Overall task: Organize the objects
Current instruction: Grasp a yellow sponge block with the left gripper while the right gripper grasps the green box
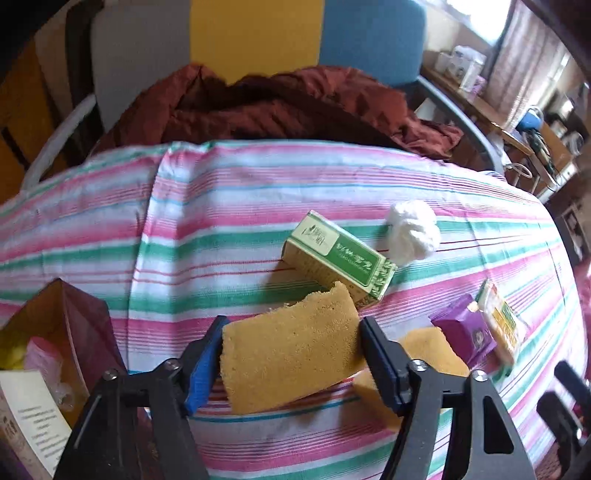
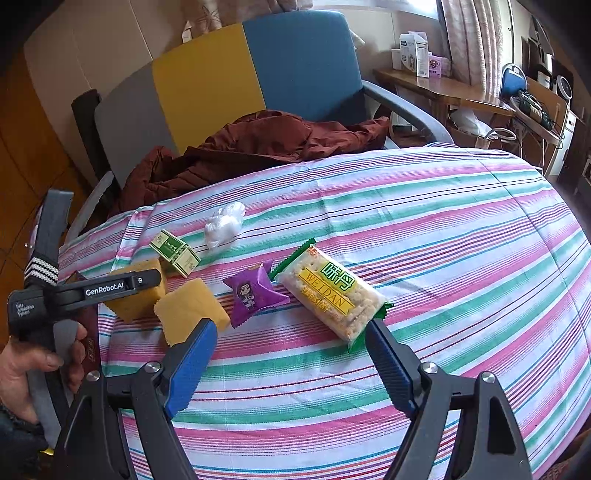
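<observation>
bright window [image 1: 476, 14] daylight, glare upper right; fisheye-bent, dark edges.

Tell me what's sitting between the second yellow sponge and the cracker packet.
A purple candy packet lies between the sponge and the cracker packet, clearest in the right wrist view.

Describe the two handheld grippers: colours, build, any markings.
Both are black frames with silver pivot screws and blue ribbed finger pads. The left gripper, seen from the side in the right wrist view, carries white "GenRobot.AI" lettering and a grey handle. The right gripper looks identical in build.
</observation>
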